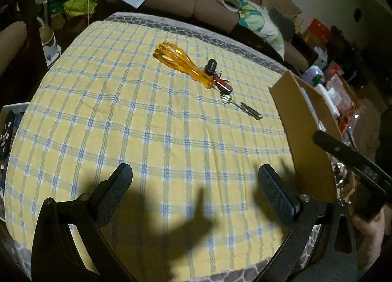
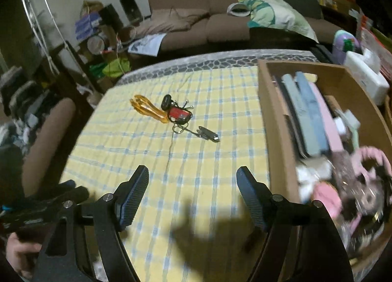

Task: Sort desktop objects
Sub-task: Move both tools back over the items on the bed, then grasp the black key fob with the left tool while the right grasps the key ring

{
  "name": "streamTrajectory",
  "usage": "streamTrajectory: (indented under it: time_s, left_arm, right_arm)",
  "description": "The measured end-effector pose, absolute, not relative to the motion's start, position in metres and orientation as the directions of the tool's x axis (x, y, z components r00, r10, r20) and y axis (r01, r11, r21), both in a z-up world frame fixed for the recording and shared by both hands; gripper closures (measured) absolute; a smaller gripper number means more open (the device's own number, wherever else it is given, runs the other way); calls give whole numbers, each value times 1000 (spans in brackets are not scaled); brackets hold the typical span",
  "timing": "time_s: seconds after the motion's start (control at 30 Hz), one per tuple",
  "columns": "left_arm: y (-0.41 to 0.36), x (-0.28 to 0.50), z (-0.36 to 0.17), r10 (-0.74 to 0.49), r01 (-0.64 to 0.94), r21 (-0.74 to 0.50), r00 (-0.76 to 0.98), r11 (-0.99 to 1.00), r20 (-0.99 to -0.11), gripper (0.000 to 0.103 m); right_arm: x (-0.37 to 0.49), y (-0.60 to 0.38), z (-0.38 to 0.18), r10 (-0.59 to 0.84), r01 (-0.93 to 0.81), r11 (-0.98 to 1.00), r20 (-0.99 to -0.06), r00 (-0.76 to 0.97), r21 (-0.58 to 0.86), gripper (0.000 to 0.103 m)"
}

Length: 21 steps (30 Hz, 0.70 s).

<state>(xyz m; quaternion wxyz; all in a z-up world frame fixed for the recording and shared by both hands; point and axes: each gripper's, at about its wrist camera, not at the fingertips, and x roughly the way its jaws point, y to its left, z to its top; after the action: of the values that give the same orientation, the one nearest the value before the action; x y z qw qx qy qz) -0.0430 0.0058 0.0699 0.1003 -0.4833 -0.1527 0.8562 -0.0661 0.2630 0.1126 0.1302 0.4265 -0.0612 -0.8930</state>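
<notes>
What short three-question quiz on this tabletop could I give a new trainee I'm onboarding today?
1. True or false: the orange whisk lies inside the cardboard box.
2. Which lies nearest the box: A whisk, B red key fob, C folding pocket tool?
3. Fill in: both hand-held grippers, left and right, are ____.

Key:
1. False; it lies on the checked cloth.
2. C.
3. Open and empty.

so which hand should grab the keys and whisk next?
Right, probably. Both tongs, left and right, hang open and empty short of the key bunch and orange whisk, but the cardboard box sits right beside the right one.
</notes>
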Motion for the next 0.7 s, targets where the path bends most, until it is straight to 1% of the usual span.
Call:
streamTrajectory:
  time_s: [0.13, 0.3, 0.4, 0.57, 0.63, 0.67, 0.7]
  left_arm:
    - [6, -70, 67, 299, -32, -330, -514, -943, -804, 0]
    - [16, -120, 77, 250, -75, -251, -550, -965, -797, 0]
    - [31, -160, 80, 194, -112, -159, -566, -981, -801, 0]
    - [63, -229, 63, 139, -155, -61, -563, -986, -814, 0]
    - [76, -246, 56, 124, -178, -27, -563, -984, -817, 3]
    - [83, -254, 49, 120, -190, -14, -559, -982, -820, 6]
    - [88, -260, 44, 112, -197, -1, -553, -980, -825, 14]
  right_arm:
    - [-99, 250, 94, -262, 189, -964, -765, -588, 185, 26]
    - [-132, 240, 72, -237, 184, -970, -782, -576, 159, 27]
    - [-148, 239, 59, -252, 174, -967, -776, -578, 185, 27]
    - [-164, 230, 44, -258, 188, -965, -774, -578, 180, 27]
    - [-169, 228, 41, -256, 194, -965, -775, -577, 174, 27]
    - [-172, 227, 39, -257, 198, -965, -776, -575, 173, 27]
    - [-174, 227, 38, -261, 201, -964, -773, -578, 175, 27]
